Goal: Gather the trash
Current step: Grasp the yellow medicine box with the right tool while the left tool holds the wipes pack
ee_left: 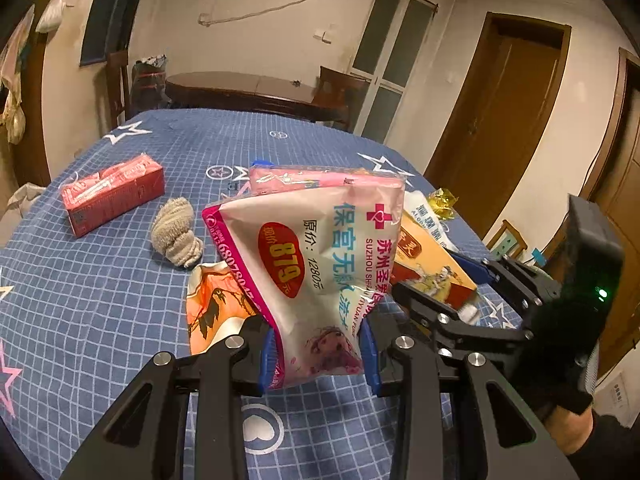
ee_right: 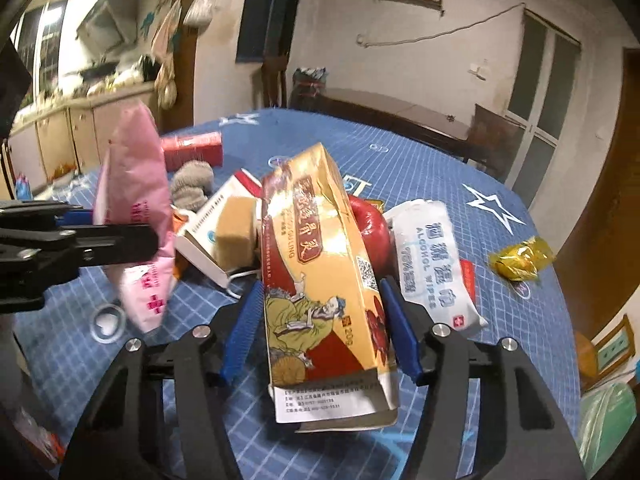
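My left gripper (ee_left: 320, 354) is shut on a pink-and-white plastic bag (ee_left: 320, 248) with red and blue print, held up over the blue checked tablecloth (ee_left: 100, 320). In the right wrist view the same bag (ee_right: 132, 184) hangs at the left from the left gripper (ee_right: 112, 232). My right gripper (ee_right: 320, 312) has a yellow-and-red carton (ee_right: 316, 248) lengthwise between its blue pads, and both pads touch its sides. The left wrist view shows that carton (ee_left: 424, 256) just right of the bag, with the right gripper (ee_left: 440, 284) on it.
On the cloth lie a red carton (ee_left: 112, 196), a rolled beige cloth (ee_left: 176, 232), an orange printed sheet (ee_left: 216, 304), a white box (ee_right: 204, 232), a tan sponge (ee_right: 236, 228), a red object (ee_right: 372, 232), an alcohol wipes pack (ee_right: 432, 260) and a yellow wrapper (ee_right: 520, 260).
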Demonstrator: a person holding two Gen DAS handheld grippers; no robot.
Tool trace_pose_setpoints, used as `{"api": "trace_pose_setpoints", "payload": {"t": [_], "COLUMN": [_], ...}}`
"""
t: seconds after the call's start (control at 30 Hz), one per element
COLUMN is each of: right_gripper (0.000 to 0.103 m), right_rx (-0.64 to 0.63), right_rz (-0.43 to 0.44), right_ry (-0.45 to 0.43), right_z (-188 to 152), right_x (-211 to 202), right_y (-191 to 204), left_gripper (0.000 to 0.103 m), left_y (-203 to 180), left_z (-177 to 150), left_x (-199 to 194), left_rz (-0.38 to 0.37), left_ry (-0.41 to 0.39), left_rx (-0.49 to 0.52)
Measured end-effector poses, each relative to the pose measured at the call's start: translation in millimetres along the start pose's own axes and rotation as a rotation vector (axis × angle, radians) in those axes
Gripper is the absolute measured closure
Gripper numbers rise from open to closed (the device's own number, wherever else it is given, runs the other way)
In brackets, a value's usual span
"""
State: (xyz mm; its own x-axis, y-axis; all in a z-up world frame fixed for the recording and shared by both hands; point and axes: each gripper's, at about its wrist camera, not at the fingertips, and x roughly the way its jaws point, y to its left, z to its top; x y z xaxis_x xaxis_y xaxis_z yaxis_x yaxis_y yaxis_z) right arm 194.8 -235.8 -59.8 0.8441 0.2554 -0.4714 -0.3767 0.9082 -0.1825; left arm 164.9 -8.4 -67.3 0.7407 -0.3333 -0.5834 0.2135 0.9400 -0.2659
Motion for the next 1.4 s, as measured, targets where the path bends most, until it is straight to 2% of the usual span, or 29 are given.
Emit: {"api": "trace_pose_setpoints", "payload": {"t": [0.27, 0.4, 0.43, 0.57, 0.67, 0.7, 0.9, 0.93, 0.97, 1.03, 1.13, 1.3, 1.4], "right_gripper": [0.048, 0.044, 0.043, 0.038, 0.028, 0.028, 0.028, 0.032, 0.046, 0.046, 0.046, 0.046, 0.046], "right_rx": [0.087, 0.103, 0.091, 0.033, 0.004, -0.014, -0.074, -0.079, -0.08, -0.078, -0.055, 0.054, 0.086], "right_rz": [0.027, 0.076, 0.102, 0.101, 0.1, 0.1, 0.1, 0.105, 0.112, 0.116, 0.101, 0.049, -0.026], "right_ry": [-0.04, 0.048, 0.101, 0.175, 0.216, 0.237, 0.372, 0.387, 0.393, 0.399, 0.355, 0.16, 0.023], "right_z": [-11.9, -22.0, -24.8, -25.0, -17.4, -13.8, -0.8, 1.4, 3.5, 5.6, -0.2, -6.3, -8.7], "right_x": [-30.9, -28.4, -22.7, -14.7, -8.8, -4.9, 30.0, 33.4, 35.5, 36.8, 28.1, -14.8, -45.7], "right_y": [-1.3, -1.6, 0.7, 10.2, 14.2, 15.6, 15.2, 16.1, 15.4, 16.3, 20.3, 13.2, 11.1], "left_gripper": [0.068, 0.067, 0.067, 0.067, 0.067, 0.067, 0.066, 0.066, 0.066, 0.066, 0.066, 0.066, 0.066], "left_y": [-14.7, -19.4, -19.1, -17.6, -16.0, -15.2, -6.0, -5.6, -6.2, -6.8, -7.8, -17.6, -31.5], "left_z": [-0.9, -4.4, -6.0, -10.8, -13.5, -14.4, -18.5, -19.1, -19.9, -20.7, -20.2, -16.0, -12.5], "left_x": [-12.3, -12.3, -11.1, -6.4, -2.3, -1.3, 8.9, 10.0, 10.9, 11.8, 11.0, -0.6, -10.5], "left_rz": [-0.015, -0.017, -0.015, -0.016, -0.01, -0.007, 0.004, 0.003, 0.002, 0.002, 0.004, 0.02, 0.032], "left_ry": [-0.013, 0.013, 0.022, 0.05, 0.072, 0.078, 0.116, 0.12, 0.123, 0.123, 0.114, 0.049, 0.005], "left_rx": [0.021, 0.039, 0.038, 0.031, 0.035, 0.035, 0.028, 0.029, 0.031, 0.033, 0.033, 0.031, 0.054]}}
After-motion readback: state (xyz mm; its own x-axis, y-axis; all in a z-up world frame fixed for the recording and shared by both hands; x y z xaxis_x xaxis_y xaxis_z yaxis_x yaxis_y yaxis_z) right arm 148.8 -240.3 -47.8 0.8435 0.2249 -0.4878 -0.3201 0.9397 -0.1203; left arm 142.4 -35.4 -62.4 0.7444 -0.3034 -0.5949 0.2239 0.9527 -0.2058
